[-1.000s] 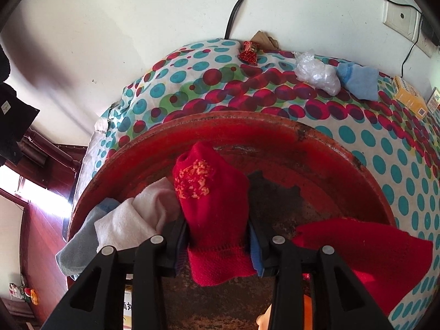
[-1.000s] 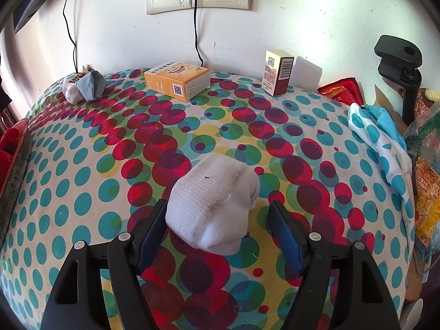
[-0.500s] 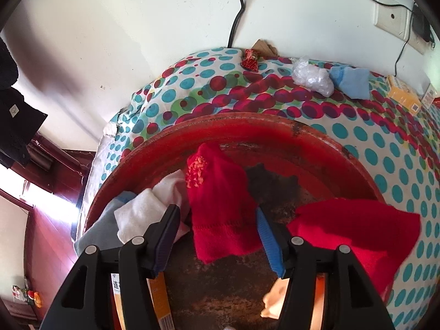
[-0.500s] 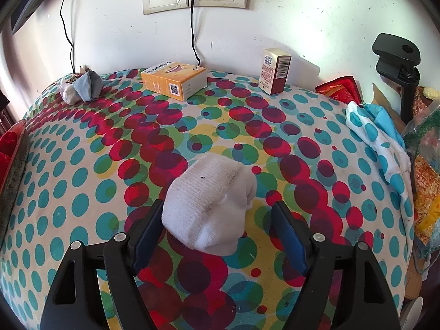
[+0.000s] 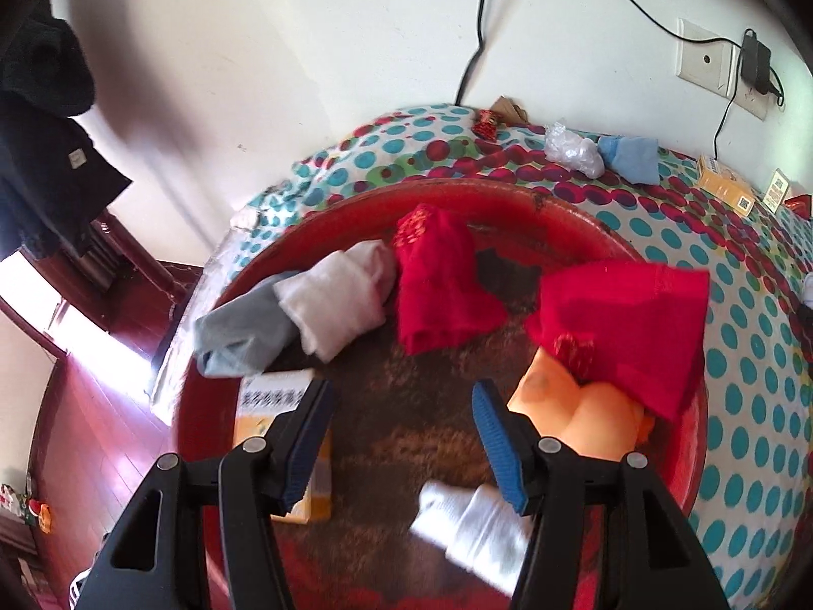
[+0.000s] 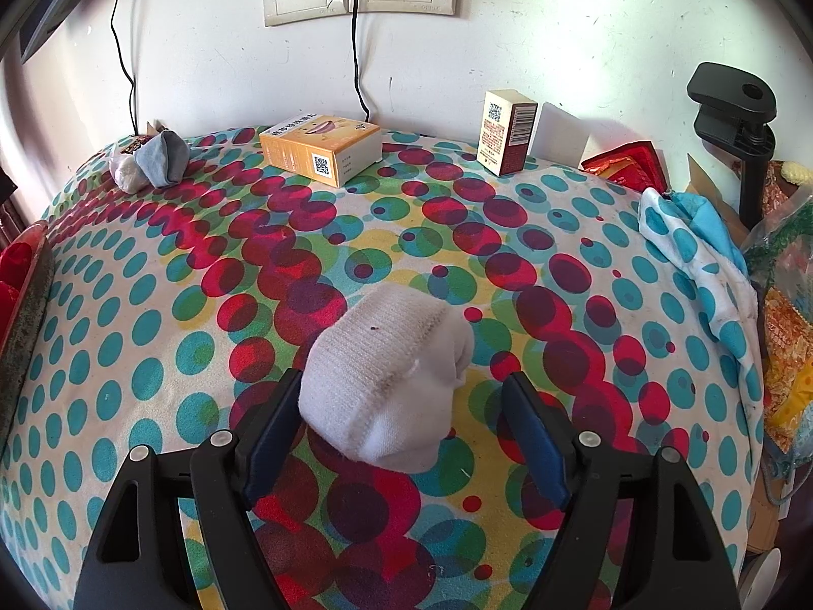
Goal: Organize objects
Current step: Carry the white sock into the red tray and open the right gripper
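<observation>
A round red basin sits on the polka-dot tablecloth. In it lie a red sock, a white sock, a grey sock, a red cloth, an orange toy, a white sock and an orange box. My left gripper is open and empty above the basin's middle. My right gripper is open, with a rolled white sock on the cloth between its fingers.
An orange box, a small upright box, a grey sock and a plastic wad lie near the wall. A spotted cloth and bags lie at the right edge. A blue sock lies beyond the basin.
My left gripper opened, let go of the red sock in the basin and drew back and up. My right gripper has stayed open around the white sock.
</observation>
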`<state>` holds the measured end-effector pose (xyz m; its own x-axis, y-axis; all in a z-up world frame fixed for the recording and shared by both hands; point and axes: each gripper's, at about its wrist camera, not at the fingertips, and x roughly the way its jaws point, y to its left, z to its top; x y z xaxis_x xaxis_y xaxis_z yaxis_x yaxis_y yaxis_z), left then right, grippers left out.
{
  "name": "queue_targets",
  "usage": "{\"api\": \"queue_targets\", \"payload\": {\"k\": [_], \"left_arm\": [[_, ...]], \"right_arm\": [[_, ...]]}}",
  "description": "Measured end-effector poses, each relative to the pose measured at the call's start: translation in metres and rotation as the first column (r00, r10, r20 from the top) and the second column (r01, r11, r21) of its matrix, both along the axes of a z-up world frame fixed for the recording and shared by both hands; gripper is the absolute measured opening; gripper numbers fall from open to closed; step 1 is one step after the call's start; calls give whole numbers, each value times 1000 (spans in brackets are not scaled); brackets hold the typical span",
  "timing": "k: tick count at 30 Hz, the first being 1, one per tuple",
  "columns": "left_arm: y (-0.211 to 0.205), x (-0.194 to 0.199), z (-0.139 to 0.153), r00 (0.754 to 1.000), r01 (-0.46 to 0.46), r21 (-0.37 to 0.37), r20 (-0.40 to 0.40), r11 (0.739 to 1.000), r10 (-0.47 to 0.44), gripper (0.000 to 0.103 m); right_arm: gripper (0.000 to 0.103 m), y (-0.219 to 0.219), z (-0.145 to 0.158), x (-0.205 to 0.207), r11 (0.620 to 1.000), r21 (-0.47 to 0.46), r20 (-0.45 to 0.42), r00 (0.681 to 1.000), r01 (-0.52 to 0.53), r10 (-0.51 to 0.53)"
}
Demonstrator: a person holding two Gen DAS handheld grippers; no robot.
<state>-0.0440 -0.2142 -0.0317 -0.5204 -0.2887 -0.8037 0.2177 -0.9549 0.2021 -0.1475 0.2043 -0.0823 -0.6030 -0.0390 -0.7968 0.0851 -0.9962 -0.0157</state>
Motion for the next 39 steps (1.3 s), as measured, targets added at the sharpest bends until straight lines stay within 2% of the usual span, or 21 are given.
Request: {"api": "queue_targets", "payload": {"k": [6, 10, 11, 15, 19, 21, 25, 29, 39], "left_arm": [[-3, 47, -2, 998, -28, -42, -59, 999, 26, 59], [-9, 66, -10, 996, -41, -9, -78, 999, 40, 59], [-11, 68, -12, 996, -41, -6, -81, 999, 41, 59], [-17, 73, -15, 993, -56, -11, -102, 998, 55, 59], [-27, 78, -17, 990, -64, 36, -120, 997, 68, 59], [-33, 79, -18, 990, -70, 61, -118, 996, 77, 59], [-43, 81, -18, 984, -121, 50, -125, 991, 127, 59], [-54, 83, -18, 977, -151, 108, -132, 983, 165, 59], [-62, 87, -14, 964, -194, 117, -164, 974, 211, 59]], "right_arm": [[74, 0, -1, 0, 1000, 5, -2, 1000, 1, -1], [54, -2, 1, 4, 1000, 12, -19, 1000, -6, 6], [52, -2, 2, 5, 1000, 22, -22, 1000, -4, 5], [50, -11, 3, 7, 998, 62, -33, 999, -4, 6], [47, -17, 3, 8, 997, 80, -36, 999, 17, -14], [45, -18, 3, 8, 997, 64, -25, 999, 47, -45], [44, -26, 9, 17, 997, 21, -17, 997, 69, -69], [44, -45, 20, 31, 999, -6, -29, 999, 32, -32], [44, -105, 48, 62, 993, -90, -78, 994, -80, 74]]}}
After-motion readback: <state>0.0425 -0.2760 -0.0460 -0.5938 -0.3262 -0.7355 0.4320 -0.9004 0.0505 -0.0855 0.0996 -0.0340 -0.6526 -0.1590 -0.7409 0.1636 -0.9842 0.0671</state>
